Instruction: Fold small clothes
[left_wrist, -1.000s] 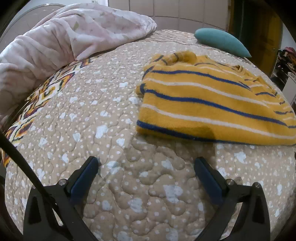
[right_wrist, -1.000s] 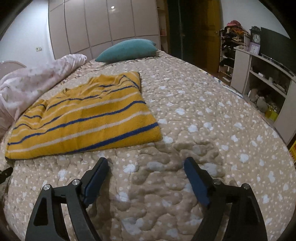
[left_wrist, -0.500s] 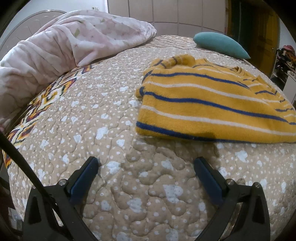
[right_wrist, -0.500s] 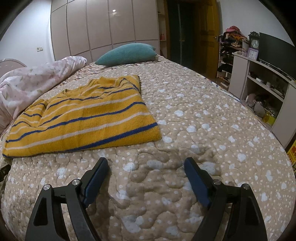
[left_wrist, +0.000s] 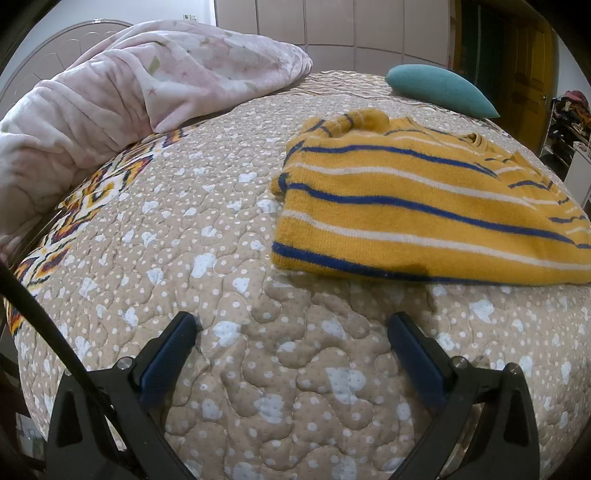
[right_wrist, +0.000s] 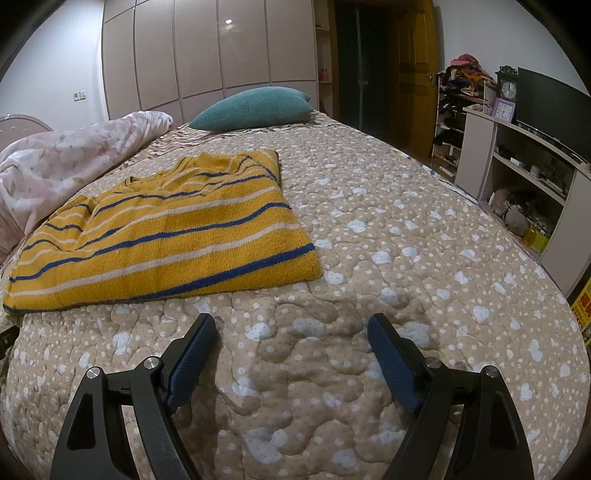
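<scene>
A yellow sweater with blue and white stripes (left_wrist: 417, 206) lies folded flat on the beige quilted bed (left_wrist: 207, 236). In the right wrist view the sweater (right_wrist: 166, 240) lies at the left. My left gripper (left_wrist: 291, 325) is open and empty, above the quilt just short of the sweater's near left corner. My right gripper (right_wrist: 291, 325) is open and empty, above the quilt just short of the sweater's near right corner. Neither gripper touches the sweater.
A pink floral blanket (left_wrist: 122, 92) is heaped along the bed's left side. A teal pillow (right_wrist: 255, 107) lies at the far end. White shelves (right_wrist: 524, 177) with a monitor and clocks stand to the right of the bed. Wardrobe doors (right_wrist: 207, 51) line the far wall.
Both grippers have drawn back and lifted slightly from the sweater; more of the room shows. The sweater has not moved. Both stay open.
</scene>
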